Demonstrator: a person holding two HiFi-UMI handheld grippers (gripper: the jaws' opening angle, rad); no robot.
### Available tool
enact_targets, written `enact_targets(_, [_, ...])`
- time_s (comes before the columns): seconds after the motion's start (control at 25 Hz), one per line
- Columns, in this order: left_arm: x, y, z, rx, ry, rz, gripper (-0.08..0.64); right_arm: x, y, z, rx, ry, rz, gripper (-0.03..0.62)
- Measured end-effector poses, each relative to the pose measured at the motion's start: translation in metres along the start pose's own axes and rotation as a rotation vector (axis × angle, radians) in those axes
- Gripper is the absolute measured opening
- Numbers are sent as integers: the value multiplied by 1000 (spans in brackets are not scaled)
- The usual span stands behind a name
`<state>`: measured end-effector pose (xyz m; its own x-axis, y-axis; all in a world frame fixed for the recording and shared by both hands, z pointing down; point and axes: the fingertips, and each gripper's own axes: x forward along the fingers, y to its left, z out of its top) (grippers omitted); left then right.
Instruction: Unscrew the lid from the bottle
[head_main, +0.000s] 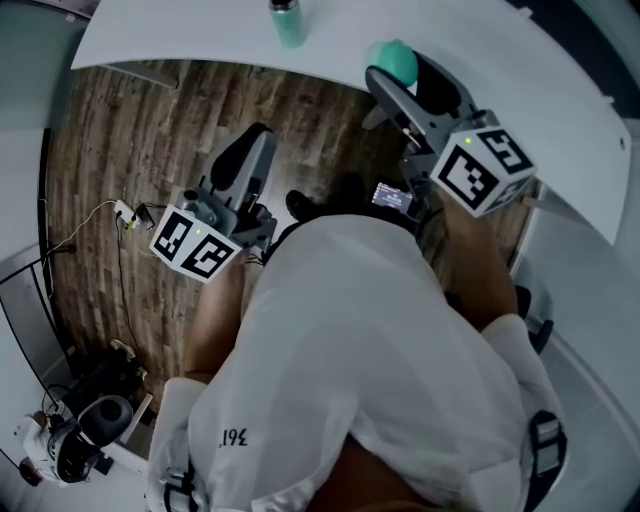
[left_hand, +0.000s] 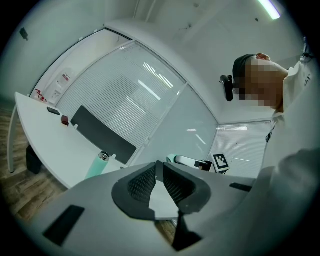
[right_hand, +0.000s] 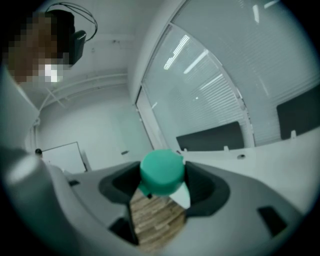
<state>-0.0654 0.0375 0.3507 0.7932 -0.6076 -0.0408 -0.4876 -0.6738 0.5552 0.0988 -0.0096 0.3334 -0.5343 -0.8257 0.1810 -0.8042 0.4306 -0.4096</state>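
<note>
The mint bottle (left_hand: 95, 168) stands upright on the white bench (head_main: 470, 40) with its mouth uncovered; its contents cannot be made out. The right gripper (right_hand: 162, 169) is clenched on the green lid (right_hand: 161, 177), well apart from the bottle. The left gripper (left_hand: 159, 174) is closed on nothing.

I see the lid (right_hand: 161, 169) as smooth, matt teal plastic. The right gripper (right_hand: 161, 175) has a matt grey plastic shell. The left gripper (left_hand: 159, 167) has the same shell, with black ribbed pads (left_hand: 141, 182) that look rubbery. The bottle (left_hand: 95, 167) is satin mint with a bare metal neck. The table (head_main: 180, 35) is smooth and white. The floor (head_main: 130, 130) is matt, grainy wood planks. The person's shirt (head_main: 370, 340) is white cloth.
</note>
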Motion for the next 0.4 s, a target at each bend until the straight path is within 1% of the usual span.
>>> enact_targets(0.2, [0,-1,-2,0,3,-5,64,0,2,-2,-7,5,1,292])
enact_targets(0.4, [2,0,-3,6,5,-3,64,5,8,-2,-49,9,16,292])
